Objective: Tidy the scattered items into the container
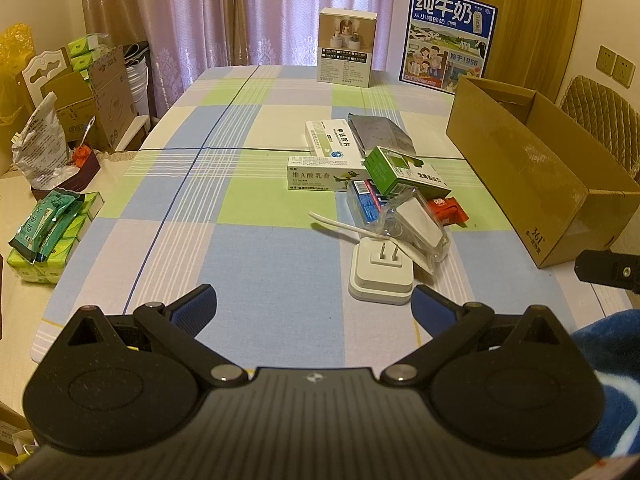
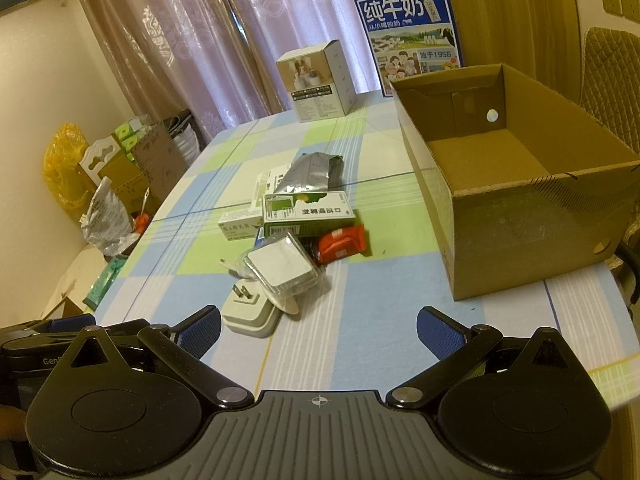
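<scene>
A heap of small items lies mid-table: a white plug adapter (image 1: 381,276) (image 2: 248,308), a clear plastic case (image 1: 418,224) (image 2: 282,268), a red sachet (image 1: 447,210) (image 2: 342,243), a green box (image 1: 394,174) (image 2: 308,213), white medicine boxes (image 1: 324,178) and a grey foil pouch (image 1: 380,132) (image 2: 314,172). The open cardboard box (image 1: 532,184) (image 2: 516,216) stands to their right and looks empty. My left gripper (image 1: 314,306) is open, just short of the adapter. My right gripper (image 2: 319,330) is open, low over the table between heap and box.
A checked cloth (image 1: 240,200) covers the table. A white product box (image 1: 347,46) and a blue milk carton (image 1: 446,38) stand at the far end. Tissue packs (image 1: 48,232) and bags crowd the left side. A quilted chair (image 2: 612,80) stands behind the box.
</scene>
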`<state>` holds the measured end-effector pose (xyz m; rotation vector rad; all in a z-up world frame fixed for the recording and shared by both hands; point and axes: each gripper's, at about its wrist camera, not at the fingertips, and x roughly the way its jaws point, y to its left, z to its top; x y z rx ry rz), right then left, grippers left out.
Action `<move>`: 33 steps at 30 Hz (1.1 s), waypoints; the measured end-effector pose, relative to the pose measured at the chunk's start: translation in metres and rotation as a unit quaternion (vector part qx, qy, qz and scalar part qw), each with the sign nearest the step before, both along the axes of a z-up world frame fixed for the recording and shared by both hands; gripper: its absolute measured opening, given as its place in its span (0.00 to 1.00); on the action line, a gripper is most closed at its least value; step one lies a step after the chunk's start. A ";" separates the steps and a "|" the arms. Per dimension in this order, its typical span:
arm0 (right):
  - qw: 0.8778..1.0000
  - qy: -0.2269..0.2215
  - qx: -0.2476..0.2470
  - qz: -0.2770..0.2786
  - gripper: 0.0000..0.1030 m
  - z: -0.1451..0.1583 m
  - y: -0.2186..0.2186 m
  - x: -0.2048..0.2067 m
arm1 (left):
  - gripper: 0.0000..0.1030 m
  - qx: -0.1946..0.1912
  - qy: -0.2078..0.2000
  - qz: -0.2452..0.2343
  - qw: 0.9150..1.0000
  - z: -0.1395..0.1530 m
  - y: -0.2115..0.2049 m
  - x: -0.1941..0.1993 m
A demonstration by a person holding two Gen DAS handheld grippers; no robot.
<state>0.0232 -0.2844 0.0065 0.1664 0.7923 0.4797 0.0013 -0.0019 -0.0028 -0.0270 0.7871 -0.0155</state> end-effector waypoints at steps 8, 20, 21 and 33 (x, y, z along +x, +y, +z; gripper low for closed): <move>1.000 0.001 0.000 0.001 0.98 -0.001 0.000 0.001 | 0.99 0.003 0.001 -0.001 1.000 -0.003 0.001 -0.002; 1.000 0.004 -0.006 0.017 0.98 0.003 0.005 -0.005 | 0.99 -0.003 0.022 -0.012 1.000 0.001 0.003 0.002; 1.000 0.005 -0.006 0.024 0.98 0.005 0.006 -0.004 | 0.99 -0.003 0.025 -0.017 1.000 0.002 0.003 0.003; 0.984 -0.001 -0.094 0.152 0.98 -0.001 0.046 0.035 | 0.99 0.063 0.068 -0.113 0.989 -0.003 -0.024 0.053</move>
